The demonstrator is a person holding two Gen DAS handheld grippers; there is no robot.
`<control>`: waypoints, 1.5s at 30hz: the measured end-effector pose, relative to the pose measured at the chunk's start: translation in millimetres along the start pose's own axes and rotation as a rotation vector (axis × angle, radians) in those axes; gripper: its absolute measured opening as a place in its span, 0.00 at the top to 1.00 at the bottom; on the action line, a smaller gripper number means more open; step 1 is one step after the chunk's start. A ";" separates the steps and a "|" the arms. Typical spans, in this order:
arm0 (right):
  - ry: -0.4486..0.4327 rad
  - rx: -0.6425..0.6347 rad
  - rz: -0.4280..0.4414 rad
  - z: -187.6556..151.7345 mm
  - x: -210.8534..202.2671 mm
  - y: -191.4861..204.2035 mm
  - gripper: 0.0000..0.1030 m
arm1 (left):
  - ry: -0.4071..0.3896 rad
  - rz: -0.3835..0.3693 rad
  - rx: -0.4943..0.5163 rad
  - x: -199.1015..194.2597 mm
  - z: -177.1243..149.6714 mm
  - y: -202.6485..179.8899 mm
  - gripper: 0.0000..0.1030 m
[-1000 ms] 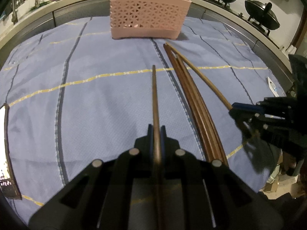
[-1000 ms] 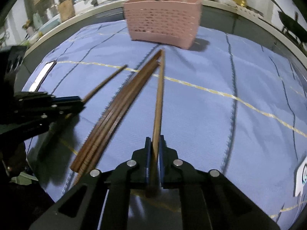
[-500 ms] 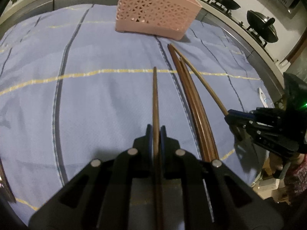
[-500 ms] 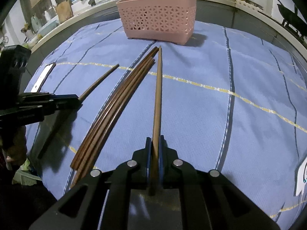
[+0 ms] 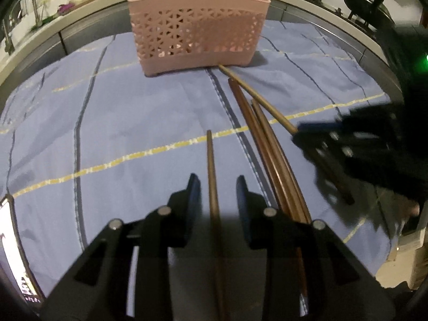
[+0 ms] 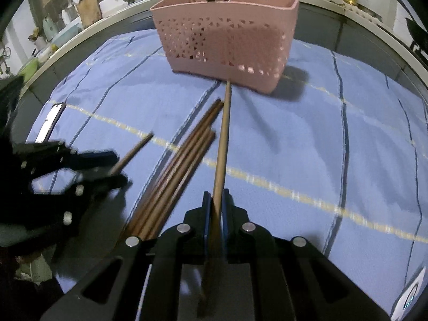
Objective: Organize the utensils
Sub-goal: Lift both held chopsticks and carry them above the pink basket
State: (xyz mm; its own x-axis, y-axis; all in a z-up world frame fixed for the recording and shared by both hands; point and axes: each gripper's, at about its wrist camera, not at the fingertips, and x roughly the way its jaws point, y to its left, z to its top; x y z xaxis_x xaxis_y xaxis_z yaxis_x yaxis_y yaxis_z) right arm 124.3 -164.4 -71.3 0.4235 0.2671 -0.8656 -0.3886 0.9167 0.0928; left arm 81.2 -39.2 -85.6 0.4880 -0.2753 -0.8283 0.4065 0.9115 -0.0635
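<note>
Wooden chopstick [image 5: 211,165] between parting left fingers [image 5: 193,190]

My left hand-held gripper [image 5: 216,196]: matte black angular body, triangular cut-outs either side, four round silver screw heads in row, blue pads on inner faces of fingers [image 5: 242,200]. My right hand-held gripper [image 6: 216,208]: same black frame, same silver screws, thin blue pads. From left view, right unit shows green indicator light on black housing.
</note>
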 end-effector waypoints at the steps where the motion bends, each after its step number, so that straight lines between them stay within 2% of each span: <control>1: -0.002 0.009 0.004 4.5 2.3 -1.4 0.92 | -0.004 0.011 0.011 0.4 -0.5 -1.8 0.73; 3: -0.014 0.048 0.025 12.1 6.9 -6.9 0.91 | -0.013 0.029 0.025 0.8 -1.0 -5.0 0.74; 6: -0.028 0.090 0.053 13.7 8.7 -13.4 0.93 | -0.031 0.061 0.034 1.3 -2.3 -5.1 0.85; 8: -0.030 0.126 0.072 9.1 6.3 -18.7 0.93 | -0.033 0.043 0.011 0.8 -2.2 0.6 0.94; 12: -0.045 0.196 0.069 -18.2 -8.2 -28.4 0.94 | -0.040 0.005 -0.022 -1.2 -4.9 7.7 0.94; 16: -0.041 0.269 0.076 -56.0 -27.1 -36.3 0.93 | -0.051 0.004 -0.025 -1.3 -6.7 7.2 0.94; 21: -0.027 0.251 0.019 -85.1 -43.4 -29.6 0.93 | -0.058 0.004 -0.034 -1.2 -8.0 7.2 0.94; 25: -0.017 0.192 -0.030 -79.9 -40.6 -20.5 0.93 | -0.058 0.003 -0.036 -1.4 -8.4 7.7 0.94; 31: -0.017 0.148 -0.048 -54.2 -27.2 -17.5 0.92 | -0.052 0.008 -0.036 -2.4 -9.3 7.1 0.93; 35: -0.027 0.132 -0.038 -40.2 -20.3 -16.8 0.84 | -0.051 0.016 -0.034 -2.2 -9.1 5.5 0.93; 37: -0.040 0.136 -0.032 -38.2 -18.5 -17.4 0.84 | -0.054 0.022 -0.031 -2.2 -9.5 4.5 0.93; 38: -0.043 0.130 -0.029 -37.5 -17.8 -16.7 0.84 | -0.056 0.025 -0.028 -2.2 -9.8 4.0 0.93; 39: -0.043 0.126 -0.027 -37.5 -17.6 -16.3 0.93 | -0.058 0.027 -0.025 -2.3 -10.0 3.7 0.93; 40: -0.041 0.131 -0.018 -38.6 -17.9 -17.2 0.94 | -0.059 0.029 -0.022 -2.2 -10.3 3.5 0.93; 42: -0.050 0.154 0.011 -40.2 -21.1 -18.7 0.94 | -0.061 0.029 -0.021 -2.5 -10.2 4.0 0.94; 45: -0.127 0.155 0.054 -40.9 -39.2 -14.0 0.94 | -0.064 -0.002 -0.053 -5.8 -10.5 9.6 0.94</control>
State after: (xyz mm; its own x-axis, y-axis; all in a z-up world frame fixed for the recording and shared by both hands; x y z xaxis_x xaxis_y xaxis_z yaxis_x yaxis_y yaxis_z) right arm 79.7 -199.9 -58.8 0.5089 0.3439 -0.7891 -0.2875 0.9320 0.2207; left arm 74.1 -25.7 -87.3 0.5363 -0.2944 -0.7910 0.3666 0.9254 -0.0958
